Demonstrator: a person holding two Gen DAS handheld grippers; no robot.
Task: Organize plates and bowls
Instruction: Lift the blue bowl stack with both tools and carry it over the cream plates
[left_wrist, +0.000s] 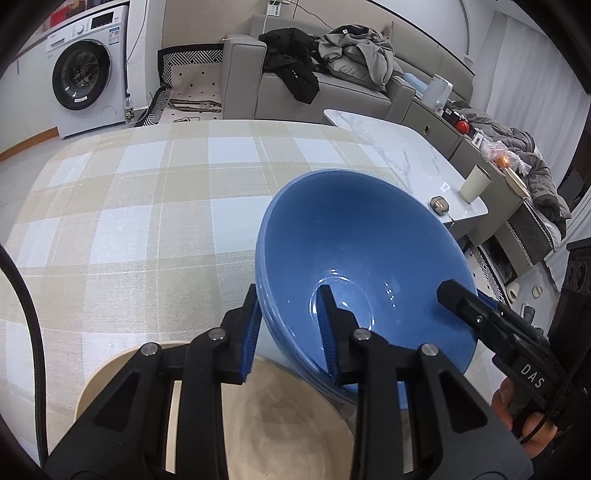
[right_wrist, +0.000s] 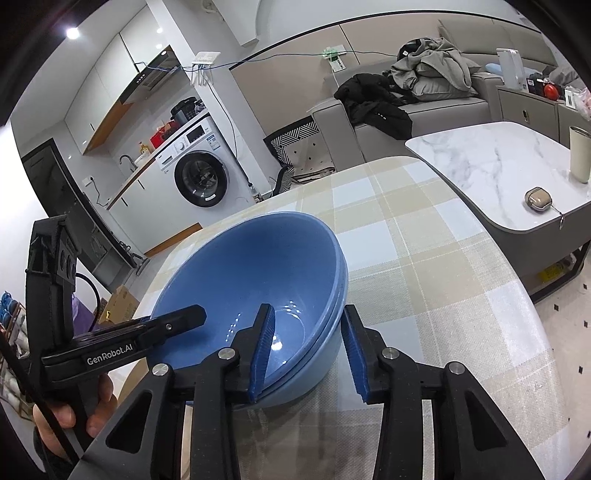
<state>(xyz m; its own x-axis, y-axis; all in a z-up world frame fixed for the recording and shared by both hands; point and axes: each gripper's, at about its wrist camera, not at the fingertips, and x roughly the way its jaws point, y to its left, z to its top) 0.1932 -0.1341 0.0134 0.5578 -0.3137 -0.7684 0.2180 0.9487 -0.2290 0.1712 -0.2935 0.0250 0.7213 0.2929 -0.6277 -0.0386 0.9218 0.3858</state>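
Straddling the near rim of the blue bowl stack, the left gripper stands fairly wide, pads clear of the wall; it should close squarely before any lift. I count two nested blue bowls, tilted on the checked tablecloth, and one beige plate just beside them.

From the right wrist, the right gripper likewise brackets the opposite rim, also wide, gripping nothing. Two bowls show here.
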